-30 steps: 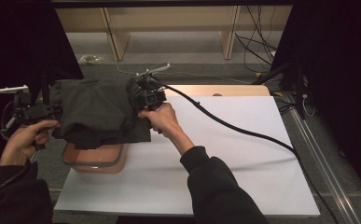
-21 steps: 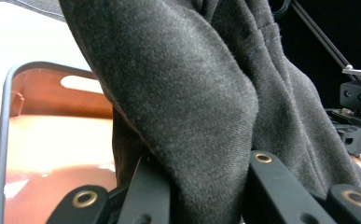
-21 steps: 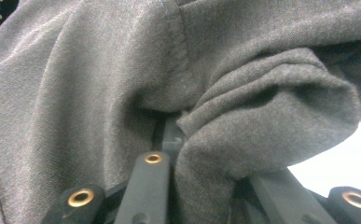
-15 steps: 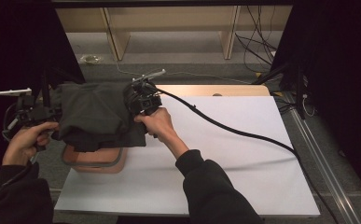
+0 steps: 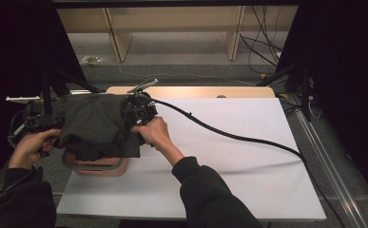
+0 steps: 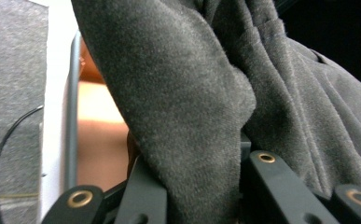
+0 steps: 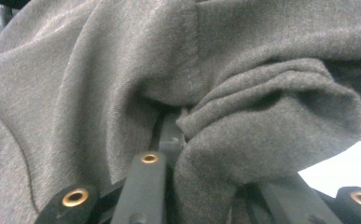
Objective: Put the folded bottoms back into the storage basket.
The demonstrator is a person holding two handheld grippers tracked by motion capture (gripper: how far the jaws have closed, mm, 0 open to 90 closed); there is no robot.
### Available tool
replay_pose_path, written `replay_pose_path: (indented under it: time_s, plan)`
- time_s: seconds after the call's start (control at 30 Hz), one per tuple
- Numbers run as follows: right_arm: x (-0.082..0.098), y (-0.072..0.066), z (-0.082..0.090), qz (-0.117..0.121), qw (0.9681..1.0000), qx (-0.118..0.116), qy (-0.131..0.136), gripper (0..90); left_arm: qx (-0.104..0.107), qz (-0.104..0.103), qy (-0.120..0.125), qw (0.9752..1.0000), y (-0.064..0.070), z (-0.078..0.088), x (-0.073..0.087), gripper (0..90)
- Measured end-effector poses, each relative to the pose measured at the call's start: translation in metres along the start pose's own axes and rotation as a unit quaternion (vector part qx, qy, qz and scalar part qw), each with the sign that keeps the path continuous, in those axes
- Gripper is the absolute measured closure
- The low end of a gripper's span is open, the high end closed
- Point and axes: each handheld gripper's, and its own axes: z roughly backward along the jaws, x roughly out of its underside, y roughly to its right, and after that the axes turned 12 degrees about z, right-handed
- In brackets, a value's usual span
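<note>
We hold a dark grey fleece garment point(image 5: 96, 126) stretched between our two grippers, directly above a shallow pink basin with a grey rim point(image 5: 98, 167) that sits at the near left corner of the white table point(image 5: 238, 156). The left gripper point(image 5: 41, 121) has the garment's left edge, out past the table's left side; the right gripper point(image 5: 139, 111) has its right edge, over the table. In the left gripper view, a thick fold of fleece point(image 6: 192, 107) runs down between the black fingers point(image 6: 143, 196), which are narrow and pinch it. In the right gripper view, a bunched seam of the same cloth point(image 7: 243, 140) is clamped between the fingers point(image 7: 145, 186) in much the same way. Both pairs of jaws have just been opening slightly, though the cloth remains gripped between them.

The relation that matters is vertical: the basin lies straight below the hanging cloth, with the garment's long axis running left to right and wider than the basin. The lower folds already drape over the basin's far rim. We judge that the garment has to bunch inward as it goes down, or its ends will spill over the sides. Both hands are about equally near; the right gripper's black cable point(image 5: 229, 137) trails off to the right across the table.
</note>
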Motion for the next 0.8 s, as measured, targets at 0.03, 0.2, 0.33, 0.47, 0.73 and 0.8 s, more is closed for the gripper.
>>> replay_pose_path:
  time_s: [0.03, 0.2, 0.33, 0.47, 0.73, 0.8]
  plan:
    - [0.001, 0.0, -0.002, 0.002, 1.0, 0.0, -0.001, 74.3, -0.005, 0.001, -0.002, 1.0, -0.002, -0.002, 0.0, 75.1]
    - [0.004, 0.0, -0.008, -0.004, 0.9999, 0.0, -0.012, 71.9, -0.019, 0.011, -0.014, 0.9997, -0.009, -0.013, 0.003, 72.8]
    - [0.006, 0.001, -0.011, 0.001, 0.9998, 0.004, -0.021, 71.2, -0.041, 0.009, -0.028, 0.9987, -0.013, -0.025, 0.006, 70.1]
    - [0.007, 0.004, -0.012, -0.002, 0.9996, -0.001, -0.029, 69.7, -0.055, 0.012, -0.041, 0.9976, -0.015, -0.038, 0.009, 67.1]
    - [0.006, 0.004, -0.013, -0.007, 0.9995, -0.009, -0.03, 65.8, -0.099, 0.001, -0.041, 0.9942, -0.012, -0.037, 0.008, 58.8]
    - [0.007, 0.003, -0.012, -0.007, 0.9995, -0.011, -0.03, 63.3, -0.113, -0.007, -0.041, 0.9927, -0.011, -0.031, 0.007, 60.2]
